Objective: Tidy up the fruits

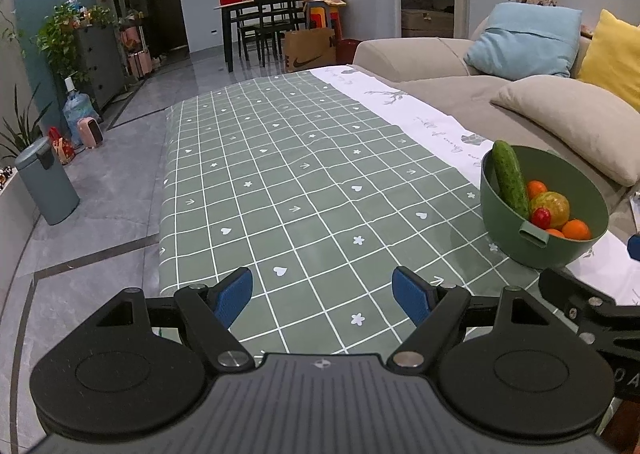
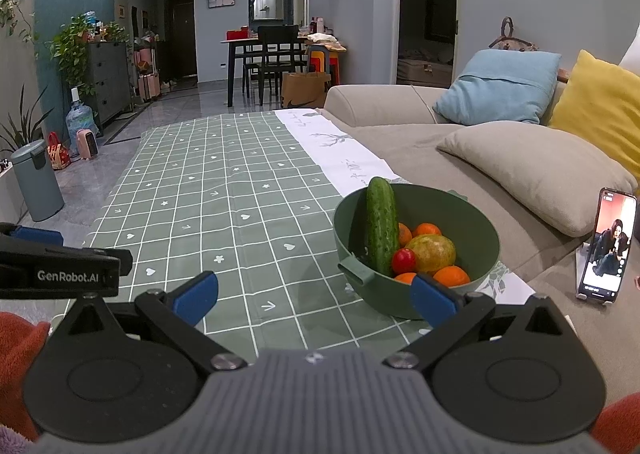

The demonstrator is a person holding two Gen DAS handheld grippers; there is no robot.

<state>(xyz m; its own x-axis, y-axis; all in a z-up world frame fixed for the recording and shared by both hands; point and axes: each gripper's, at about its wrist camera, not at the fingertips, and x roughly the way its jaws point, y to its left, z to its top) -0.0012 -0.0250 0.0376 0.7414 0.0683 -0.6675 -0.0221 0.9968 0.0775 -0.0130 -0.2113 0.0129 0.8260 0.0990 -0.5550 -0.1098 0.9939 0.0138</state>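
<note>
We hold the left gripper point(image 1: 322, 296) and right gripper point(image 2: 314, 298) spread apart, empty, above the green checked counter point(image 1: 304, 181). Fruit fills the green plastic bowl point(image 2: 476, 230) near the counter's edge; the upright dark-green cucumber point(image 2: 381, 225) could topple if nudged.

Both grippers, the left gripper point(image 1: 322, 294) and the right gripper point(image 2: 314, 294), have matte black linkage arms with silver pivot screws, blue textured finger pads point(image 1: 234, 296), ribbed grey bodies and round black discs
</note>
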